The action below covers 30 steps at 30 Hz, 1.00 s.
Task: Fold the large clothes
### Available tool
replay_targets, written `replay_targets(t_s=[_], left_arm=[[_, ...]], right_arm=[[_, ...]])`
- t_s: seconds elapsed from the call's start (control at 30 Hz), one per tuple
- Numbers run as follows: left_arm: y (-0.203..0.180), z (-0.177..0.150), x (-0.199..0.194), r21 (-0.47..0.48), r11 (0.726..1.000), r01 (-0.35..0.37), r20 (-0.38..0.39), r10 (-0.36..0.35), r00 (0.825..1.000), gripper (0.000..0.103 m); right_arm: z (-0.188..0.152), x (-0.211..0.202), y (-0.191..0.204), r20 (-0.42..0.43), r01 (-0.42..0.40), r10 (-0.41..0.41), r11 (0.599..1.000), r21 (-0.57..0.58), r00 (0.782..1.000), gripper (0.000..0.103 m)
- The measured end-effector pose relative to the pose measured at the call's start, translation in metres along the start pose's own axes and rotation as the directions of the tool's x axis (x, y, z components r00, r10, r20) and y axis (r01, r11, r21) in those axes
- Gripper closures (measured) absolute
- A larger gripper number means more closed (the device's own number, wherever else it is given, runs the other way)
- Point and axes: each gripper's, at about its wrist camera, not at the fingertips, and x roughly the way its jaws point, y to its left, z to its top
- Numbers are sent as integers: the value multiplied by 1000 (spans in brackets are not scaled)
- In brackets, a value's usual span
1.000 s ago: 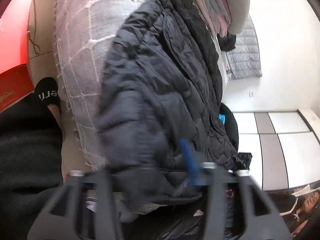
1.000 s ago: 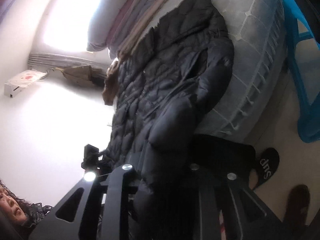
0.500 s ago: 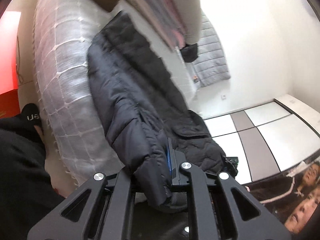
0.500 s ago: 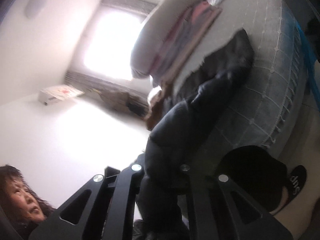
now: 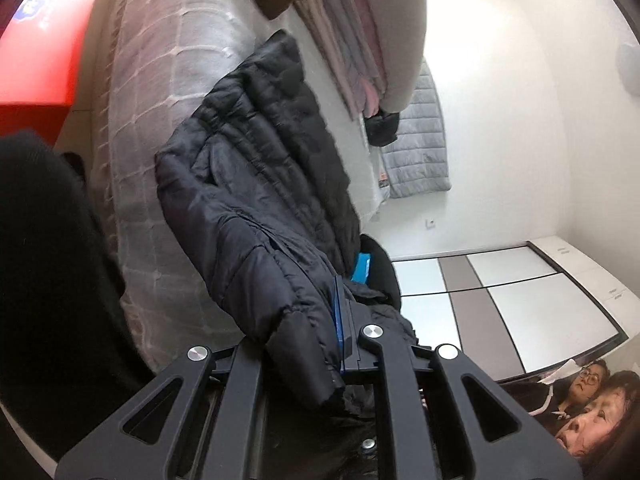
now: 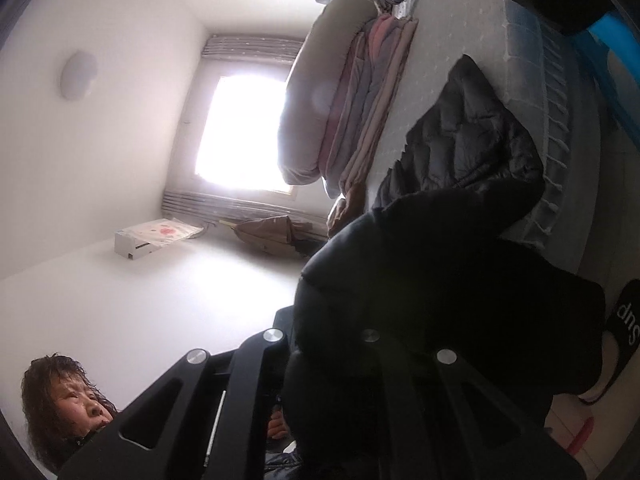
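Observation:
A black quilted puffer jacket (image 5: pixel 256 184) hangs stretched from the grey bed (image 5: pixel 160 92) up to both grippers. My left gripper (image 5: pixel 316 344) is shut on the jacket's padded hem edge, with its blue pad (image 5: pixel 338 320) pressed against the fabric. In the right wrist view the jacket (image 6: pixel 472 140) trails from the bed (image 6: pixel 472 20) to my right gripper (image 6: pixel 332 344), which is shut on a thick black fold that hides its fingertips.
A stack of folded quilts and a pillow (image 5: pixel 360 28) lies on the bed, also in the right wrist view (image 6: pixel 352 100). A grey jacket (image 5: pixel 416 148) hangs at the bed's far end. A red box (image 5: pixel 44 52), a blue stool (image 6: pixel 616 48), a wardrobe (image 5: pixel 500 292), my slippered foot (image 6: pixel 624 332).
Both grippers have lifted and pulled back from the bed, holding the jacket. More of the jacket has come up off the mattress, and the views have tilted toward the ceiling and walls.

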Motion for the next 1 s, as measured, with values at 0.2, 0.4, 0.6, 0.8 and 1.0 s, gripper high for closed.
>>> replay_targets(t_s=[0.2,0.4,0.6,0.8,1.0], left_arm=[[-33,26,5,53,998,37,33,-39,999,95],[-63,83,37,91,993,77,49,-82,995,95],[-77,157,81,84,994,70,47,-74,996,95],[-60,225,141,3,1000,31,46,-31,998,95],[-19,280,214,-100,989,-110,8,111,994,85]], right_arm=[[23,10,-3,22,-72,72,997,11,997,94],[63,34,-11,41,-97,95,994,51,995,94],[118,69,-15,38,-61,58,995,76,998,94],[175,112,-55,36,32,-38,985,169,999,92],[212,146,-140,-14,198,-207,912,359,978,78]])
